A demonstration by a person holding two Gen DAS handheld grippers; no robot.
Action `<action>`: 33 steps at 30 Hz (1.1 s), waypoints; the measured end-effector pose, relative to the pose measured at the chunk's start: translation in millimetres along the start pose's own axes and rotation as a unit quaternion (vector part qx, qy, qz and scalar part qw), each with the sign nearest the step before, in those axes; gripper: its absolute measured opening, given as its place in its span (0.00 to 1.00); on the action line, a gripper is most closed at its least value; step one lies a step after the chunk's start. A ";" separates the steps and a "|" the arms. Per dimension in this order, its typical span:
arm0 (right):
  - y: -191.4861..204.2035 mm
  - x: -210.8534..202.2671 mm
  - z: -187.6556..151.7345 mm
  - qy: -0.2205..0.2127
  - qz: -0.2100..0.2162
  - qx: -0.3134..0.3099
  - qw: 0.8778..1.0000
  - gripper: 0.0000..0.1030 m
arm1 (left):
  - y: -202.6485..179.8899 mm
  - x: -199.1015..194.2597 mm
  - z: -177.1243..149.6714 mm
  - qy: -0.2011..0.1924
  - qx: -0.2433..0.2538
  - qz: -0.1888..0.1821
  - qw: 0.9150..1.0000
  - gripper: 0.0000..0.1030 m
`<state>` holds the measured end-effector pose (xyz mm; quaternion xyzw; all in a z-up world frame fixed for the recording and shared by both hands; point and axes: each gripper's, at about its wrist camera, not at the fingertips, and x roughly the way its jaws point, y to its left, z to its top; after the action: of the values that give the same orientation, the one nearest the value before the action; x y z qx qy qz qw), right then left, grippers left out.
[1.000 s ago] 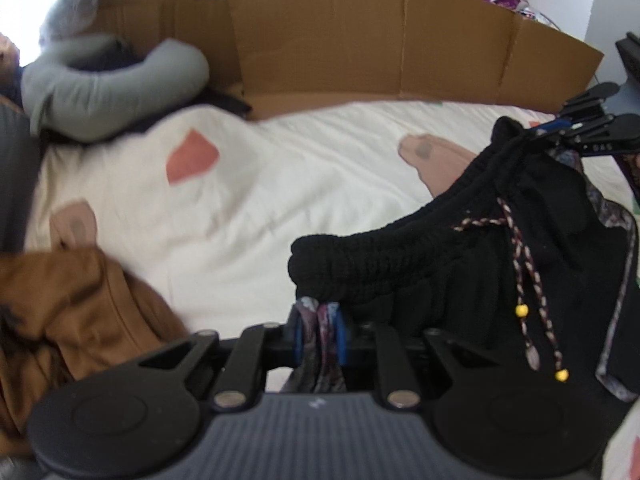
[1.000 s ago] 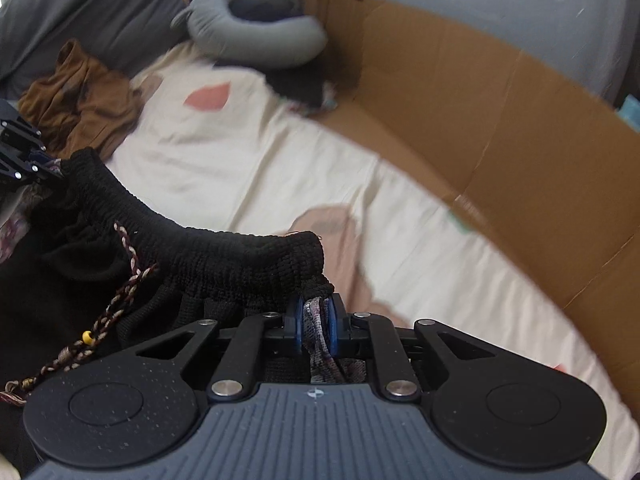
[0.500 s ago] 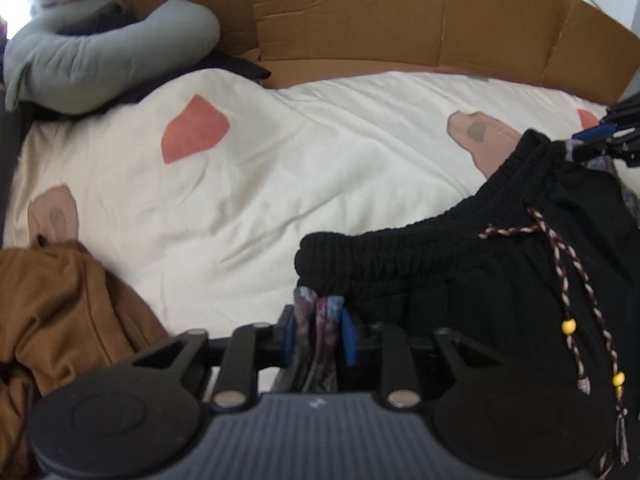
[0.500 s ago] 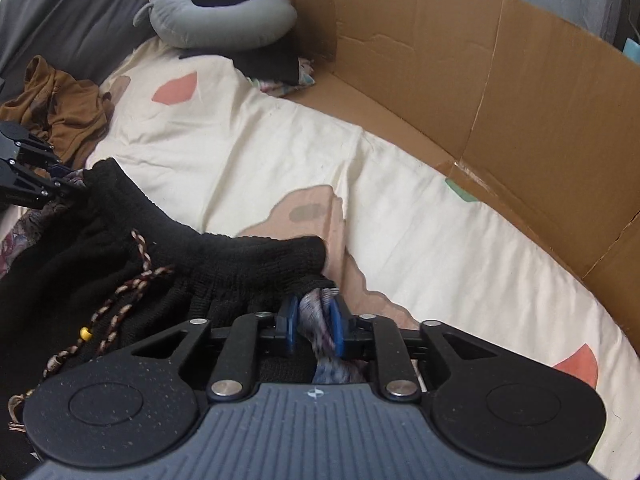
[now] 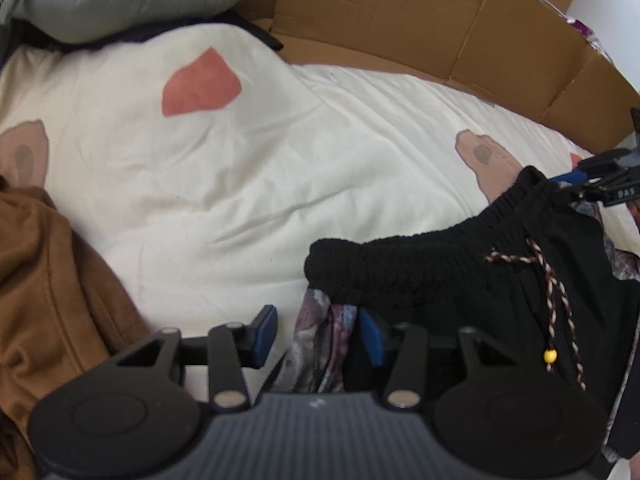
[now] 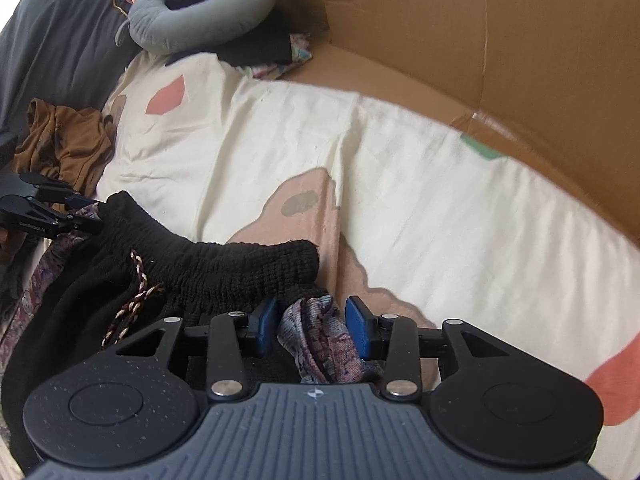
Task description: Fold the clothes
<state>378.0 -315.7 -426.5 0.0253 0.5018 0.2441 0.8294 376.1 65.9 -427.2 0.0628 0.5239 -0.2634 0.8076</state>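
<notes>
a pair of black knitted trousers with a ribbed elastic waistband (image 5: pixel 404 268) is laid on a cream bedsheet printed with coral and tan shapes (image 5: pixel 248 168), its waistband stretched as a long band between the two grippers and its body hung toward the near edge of both views. the waistband's long axis is run from the left gripper (image 5: pixel 316 334) across to the right gripper (image 6: pixel 312 320), with each waistband end seen close above one claw. a braided drawstring in red, white and black with yellow beads (image 5: pixel 550 292) is draped down the dark front, and a patterned purple-grey lining (image 6: pixel 320 332) is exposed at both corners. both grippers are tilted steeply downward toward the sheet. the left gripper's jaws are being opened, with the lining bunched against the right blue pad and the left pad parted from it. the right gripper's jaws are likewise being opened, the lining left loose between the blue pads. a crumpled brown garment (image 5: pixel 44 280) is seen to the left, a grey curved neck pillow (image 6: pixel 200 4) at the far end, and a brown cardboard wall (image 6: pixel 480 40) along the sheet's edge.
</notes>
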 end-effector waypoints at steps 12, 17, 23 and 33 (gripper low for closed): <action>-3.7 14.4 7.2 0.031 -0.002 -0.041 0.999 0.53 | 1.0 7.9 -5.5 0.017 -0.003 -0.026 1.000 0.45; -21.2 5.6 11.6 0.020 0.032 0.006 0.999 0.54 | 2.3 4.6 -6.5 0.013 -0.004 -0.035 0.999 0.38; -37.2 -4.8 7.9 -0.009 0.039 0.041 0.998 0.53 | 2.9 4.9 -7.5 0.011 -0.007 -0.038 0.999 0.37; -20.3 9.2 -1.0 0.021 0.004 -0.042 0.999 0.40 | 0.1 8.0 -7.7 0.013 -0.003 -0.033 0.999 0.37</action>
<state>388.3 -329.7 -440.4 -0.0132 0.5083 0.2685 0.8181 372.4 66.1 -437.6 0.0461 0.5368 -0.2878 0.7918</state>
